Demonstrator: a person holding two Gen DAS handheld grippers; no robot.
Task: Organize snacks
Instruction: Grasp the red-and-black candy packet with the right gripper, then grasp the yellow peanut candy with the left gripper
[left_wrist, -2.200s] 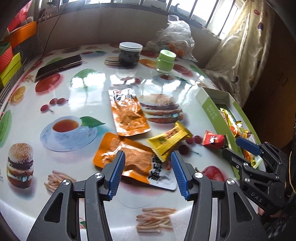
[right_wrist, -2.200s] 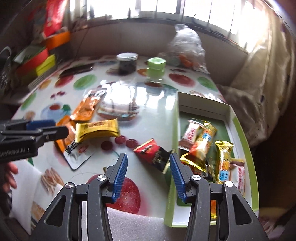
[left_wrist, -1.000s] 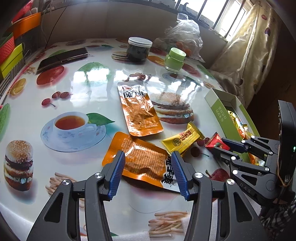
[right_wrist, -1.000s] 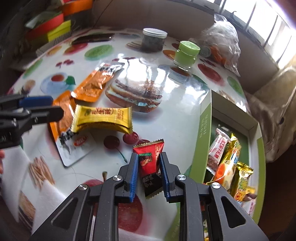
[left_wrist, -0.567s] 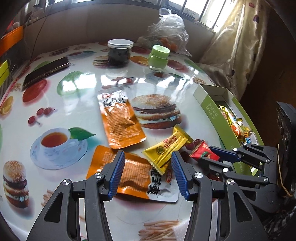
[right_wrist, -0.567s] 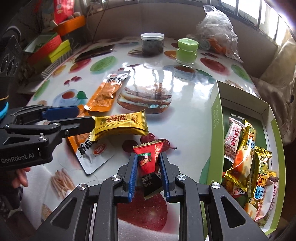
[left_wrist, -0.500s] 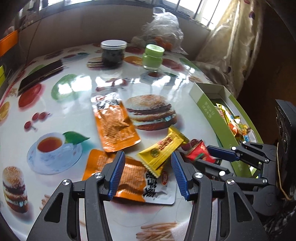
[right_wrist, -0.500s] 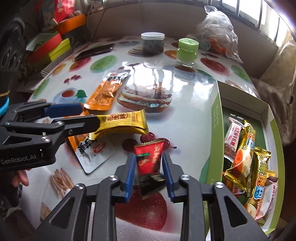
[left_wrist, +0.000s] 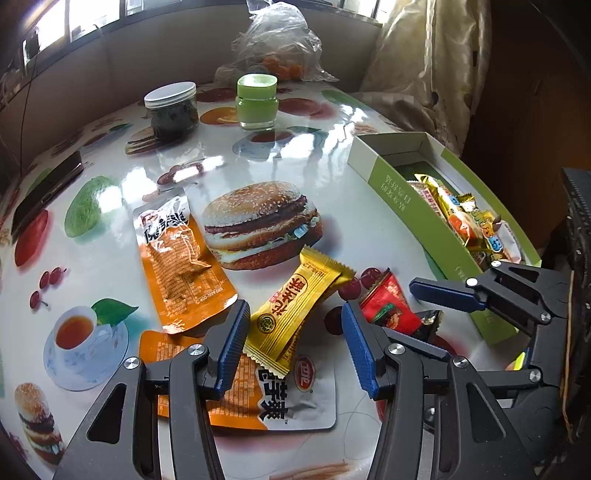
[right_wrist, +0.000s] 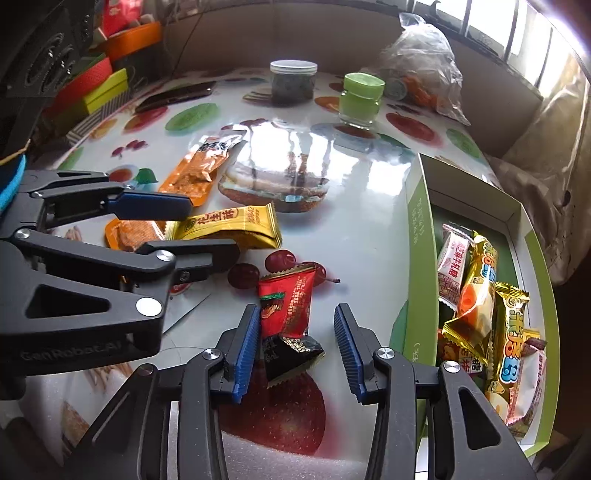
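My right gripper (right_wrist: 295, 350) hovers low over the table, its jaws opening. A red and black snack packet (right_wrist: 286, 306) lies between them, leaning by the left pad and clear of the right pad. The same packet (left_wrist: 386, 306) shows in the left wrist view, with the right gripper (left_wrist: 406, 314) around it. My left gripper (left_wrist: 295, 350) stands open astride a yellow snack bar (left_wrist: 299, 306); its pads do not press on the bar. A green and white box (right_wrist: 419, 236) at the right holds several wrapped snacks (right_wrist: 476, 291).
Two orange pouches (left_wrist: 177, 258) (left_wrist: 229, 398) lie left of the yellow bar. At the back stand a dark jar with a white lid (left_wrist: 171, 110), a green jar (left_wrist: 256, 101) and a plastic bag (left_wrist: 277, 48). A phone (left_wrist: 44, 192) lies far left. Coloured boxes (right_wrist: 99, 85) sit beyond the table.
The right jaws were shut on the red packet and have spread apart, and it now rests loose between them. The left gripper has shifted right, bringing the yellow bar between its fingers.
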